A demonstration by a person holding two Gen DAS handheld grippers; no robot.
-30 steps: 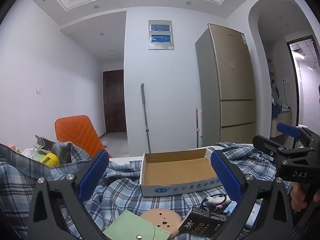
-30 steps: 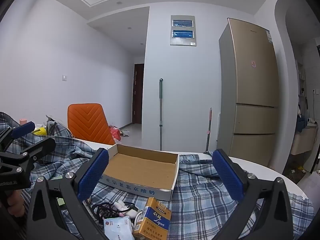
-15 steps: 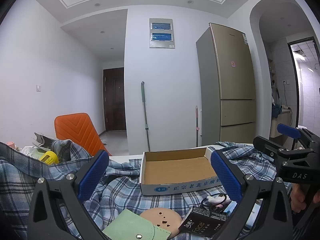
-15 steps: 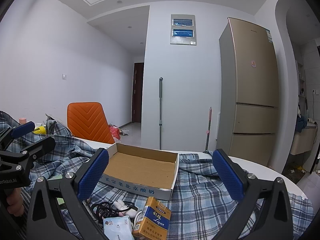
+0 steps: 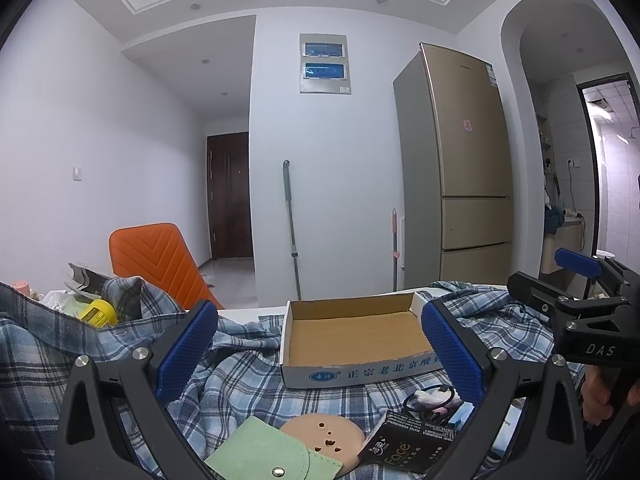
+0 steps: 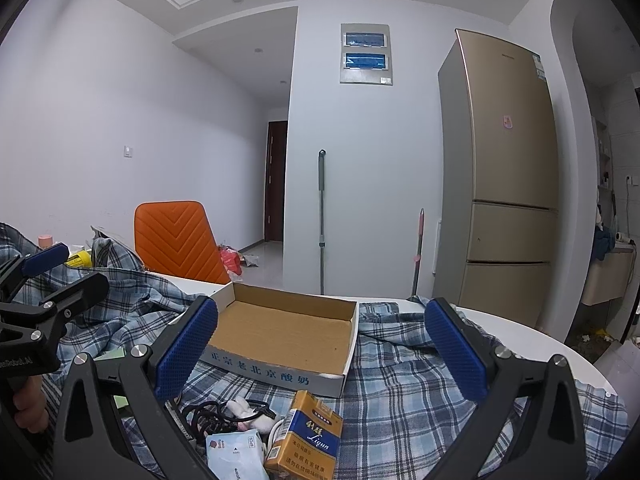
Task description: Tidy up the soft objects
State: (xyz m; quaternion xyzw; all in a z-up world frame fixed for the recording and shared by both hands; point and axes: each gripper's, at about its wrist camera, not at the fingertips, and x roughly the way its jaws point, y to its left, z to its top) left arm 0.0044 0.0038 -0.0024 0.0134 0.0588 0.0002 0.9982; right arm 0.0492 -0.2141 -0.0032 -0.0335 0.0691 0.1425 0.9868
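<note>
An empty cardboard tray (image 5: pixel 356 334) sits on a blue plaid shirt (image 5: pixel 240 372) spread over the table; the tray also shows in the right wrist view (image 6: pixel 280 330). Near me lie a green felt pouch (image 5: pixel 264 456), a tan round disc (image 5: pixel 324 436), a black "Face" packet (image 5: pixel 404 446), black hair ties with a pink-white soft piece (image 6: pixel 236 412), a tissue pack (image 6: pixel 234 454) and a "Liqun" cigarette box (image 6: pixel 308 436). My left gripper (image 5: pixel 318 354) is open and empty above them. My right gripper (image 6: pixel 320 354) is open and empty too.
An orange chair (image 5: pixel 160 262) stands behind the table's left side. A yellow container (image 5: pixel 96 312) and clutter sit far left. A gold fridge (image 5: pixel 464 168) and a mop handle (image 5: pixel 292 232) stand against the back wall.
Both wrist views have shifted very slightly; the scene sits a little lower in the left view. Nothing was picked up or moved.
</note>
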